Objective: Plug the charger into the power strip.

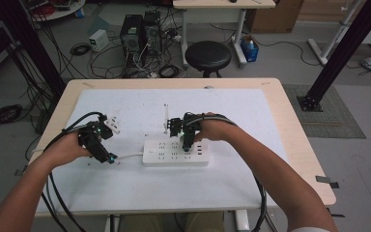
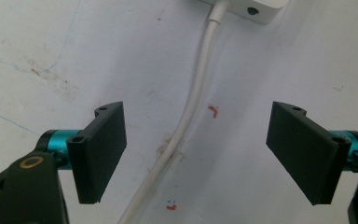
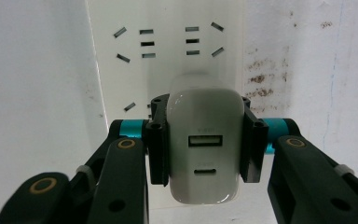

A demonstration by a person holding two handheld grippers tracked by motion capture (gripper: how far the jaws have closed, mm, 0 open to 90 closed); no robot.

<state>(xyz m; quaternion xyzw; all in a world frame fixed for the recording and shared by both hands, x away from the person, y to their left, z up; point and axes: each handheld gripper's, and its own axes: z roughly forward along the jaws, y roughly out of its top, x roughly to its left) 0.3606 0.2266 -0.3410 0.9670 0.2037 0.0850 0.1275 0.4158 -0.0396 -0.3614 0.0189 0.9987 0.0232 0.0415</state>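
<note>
High view: white power strip lay mid-surface, its cord running off toward the left claw. Right claw sat over the strip's right half, pointing down; left claw was low over the cord beside the strip's left end. Left gripper view: jaws stood apart, nothing gripped, the cord passing on the sheet between them without touching either pad; strip end visible at top. Right gripper view: right claw was clamped on a white USB charger, pads on its two flat side faces, port face toward the camera, socket slots of the strip just beyond it. Couldn't tell whether the prongs were seated or merely at the slots. Handling, my read: charger is light, rigid, glossy plastic with rounded corners, so likely slippery and prone to twisting in the pads. Side-face grip low on the body looks right; push straight along the prong axis. Strip is light and may slide or lift, so the left claw probably needs to pin it or its cord.
</note>
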